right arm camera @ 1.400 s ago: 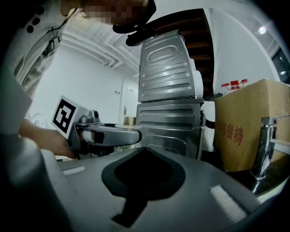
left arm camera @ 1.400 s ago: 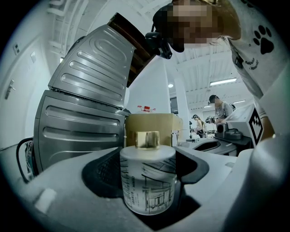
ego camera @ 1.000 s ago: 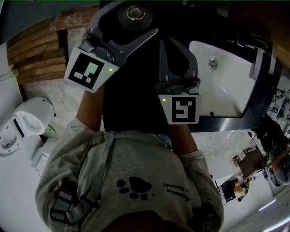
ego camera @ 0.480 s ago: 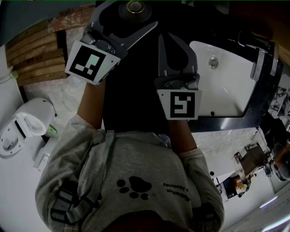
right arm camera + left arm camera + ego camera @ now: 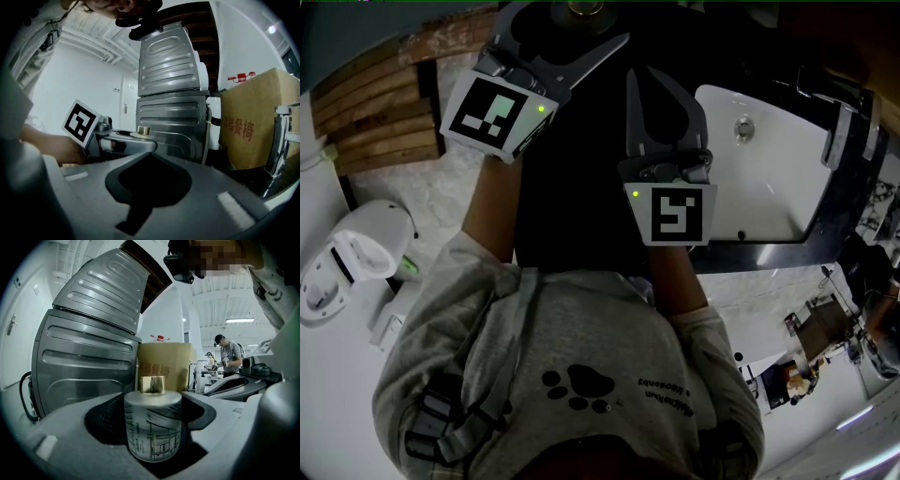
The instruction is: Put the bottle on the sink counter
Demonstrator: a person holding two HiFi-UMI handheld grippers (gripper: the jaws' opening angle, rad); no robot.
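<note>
A frosted glass bottle (image 5: 153, 427) with a gold cap (image 5: 152, 384) and a line drawing on its side stands upright between the jaws of my left gripper (image 5: 577, 23). The jaws are closed round its body and carry it. In the head view only the gold cap (image 5: 586, 8) shows, at the top edge, over a black top (image 5: 572, 206). My right gripper (image 5: 635, 80) is beside it to the right, shut with nothing in it. The white sink (image 5: 769, 178) with its dark counter rim (image 5: 769, 251) lies to the right of both grippers.
A faucet (image 5: 839, 131) stands at the sink's right side. A ribbed steel appliance (image 5: 89, 348) and a cardboard box (image 5: 164, 362) rise ahead of the left gripper. A white toilet (image 5: 347, 262) and wooden slats (image 5: 375, 112) are at the left. Clutter lies at the lower right.
My left gripper, with the bottle in it, has shifted toward the top of the head view and slightly right. The right gripper has stayed where it was.
</note>
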